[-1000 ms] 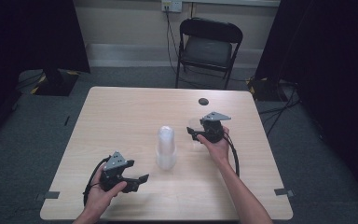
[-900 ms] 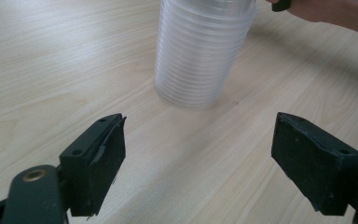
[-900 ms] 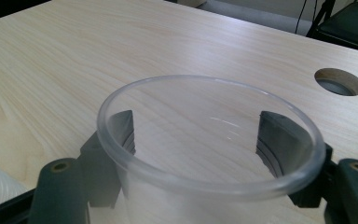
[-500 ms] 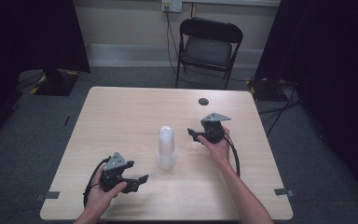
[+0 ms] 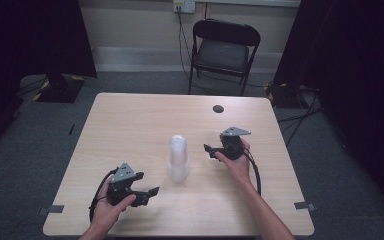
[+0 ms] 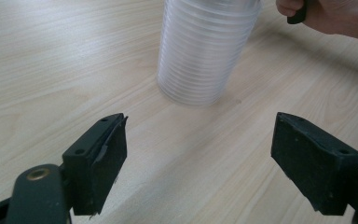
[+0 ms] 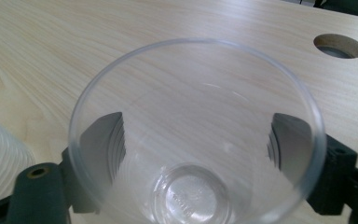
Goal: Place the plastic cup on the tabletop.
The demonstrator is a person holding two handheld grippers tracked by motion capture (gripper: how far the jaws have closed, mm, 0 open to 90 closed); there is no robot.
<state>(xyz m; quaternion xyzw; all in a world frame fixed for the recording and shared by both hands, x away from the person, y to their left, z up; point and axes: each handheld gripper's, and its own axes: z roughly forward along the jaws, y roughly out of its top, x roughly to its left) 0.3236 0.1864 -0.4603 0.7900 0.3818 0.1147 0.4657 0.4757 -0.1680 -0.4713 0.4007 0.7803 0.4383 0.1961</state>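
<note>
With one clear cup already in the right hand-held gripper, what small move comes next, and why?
Probably set the clear cup down on the bare table: the right hand-held gripper grips it apart from the cup stack, and the left hand-held gripper is open.

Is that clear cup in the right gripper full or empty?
Empty: the table's wood grain shows through the cup down to its bare bottom.

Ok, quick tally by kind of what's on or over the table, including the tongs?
Stack of nested clear cups: 1, standing mid-table; how many cups it holds can't be told.
Single clear cup: 1, between the jaws of the right tongs.
Tongs: 2, the left tongs open and holding nothing.
Round hole in the tabletop: 1.
Total: 5.
</note>
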